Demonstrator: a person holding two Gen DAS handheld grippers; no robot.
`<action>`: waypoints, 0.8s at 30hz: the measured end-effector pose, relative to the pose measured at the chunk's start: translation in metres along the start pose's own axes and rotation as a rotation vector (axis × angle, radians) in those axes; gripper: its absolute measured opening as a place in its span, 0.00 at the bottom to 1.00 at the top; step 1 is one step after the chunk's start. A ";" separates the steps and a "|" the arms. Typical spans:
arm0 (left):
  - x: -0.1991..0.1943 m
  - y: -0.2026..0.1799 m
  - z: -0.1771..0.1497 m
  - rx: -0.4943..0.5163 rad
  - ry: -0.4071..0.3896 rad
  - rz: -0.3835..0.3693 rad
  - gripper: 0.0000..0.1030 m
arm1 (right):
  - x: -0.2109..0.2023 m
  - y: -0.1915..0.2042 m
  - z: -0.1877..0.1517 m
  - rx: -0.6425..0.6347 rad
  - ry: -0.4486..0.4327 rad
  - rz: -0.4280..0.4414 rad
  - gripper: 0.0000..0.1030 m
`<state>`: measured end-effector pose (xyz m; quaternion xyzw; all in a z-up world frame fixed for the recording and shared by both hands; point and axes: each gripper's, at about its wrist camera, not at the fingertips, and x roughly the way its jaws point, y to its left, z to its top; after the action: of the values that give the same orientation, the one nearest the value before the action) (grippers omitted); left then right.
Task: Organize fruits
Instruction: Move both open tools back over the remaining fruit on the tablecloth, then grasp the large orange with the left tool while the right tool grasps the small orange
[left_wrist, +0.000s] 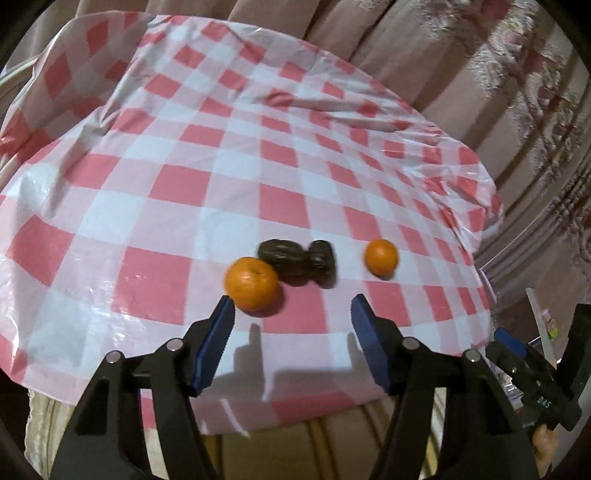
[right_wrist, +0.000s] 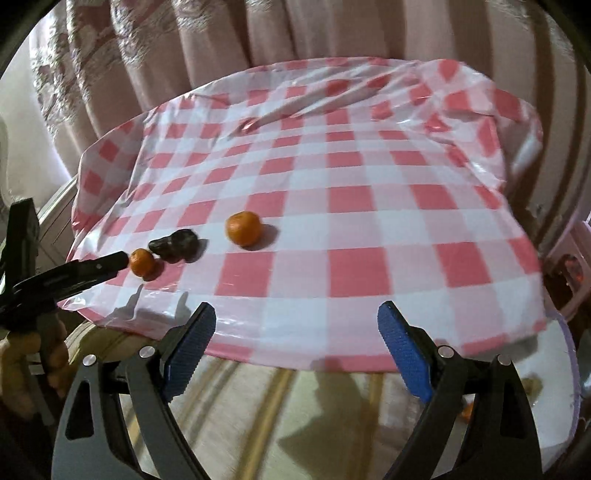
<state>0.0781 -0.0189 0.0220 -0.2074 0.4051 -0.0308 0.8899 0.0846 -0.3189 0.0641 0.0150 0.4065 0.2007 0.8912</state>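
Note:
Two oranges and two dark wrinkled fruits lie on a red-and-white checked tablecloth (left_wrist: 177, 192). One orange (left_wrist: 252, 283) sits just ahead of my left gripper's left fingertip, not between the fingers. The dark fruits (left_wrist: 297, 263) touch each other right behind it. The second orange (left_wrist: 381, 257) lies apart to the right. My left gripper (left_wrist: 292, 307) is open and holds nothing. My right gripper (right_wrist: 297, 313) is open over the table's near edge, well short of the second orange (right_wrist: 243, 229). The dark fruits (right_wrist: 175, 243) and the first orange (right_wrist: 142, 263) lie to its left, by the left gripper (right_wrist: 122, 261).
Pink curtains (right_wrist: 221, 44) hang close behind the round table. The cloth (right_wrist: 369, 206) is wrinkled at the far side. A pale translucent rim (right_wrist: 569, 354) shows low on the right, below the table's edge. A hand (right_wrist: 22, 354) holds the left gripper's handle.

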 end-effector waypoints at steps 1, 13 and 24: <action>0.003 0.003 0.001 -0.006 0.008 0.002 0.59 | 0.004 0.005 0.001 -0.008 0.004 0.006 0.85; 0.029 0.017 0.012 -0.022 0.046 0.032 0.49 | 0.048 0.040 0.023 -0.093 -0.014 -0.030 0.85; 0.033 0.020 0.010 -0.021 0.026 0.043 0.36 | 0.077 0.055 0.039 -0.147 -0.034 -0.075 0.85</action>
<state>0.1053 -0.0040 -0.0032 -0.2076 0.4212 -0.0102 0.8828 0.1398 -0.2339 0.0452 -0.0623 0.3758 0.1962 0.9036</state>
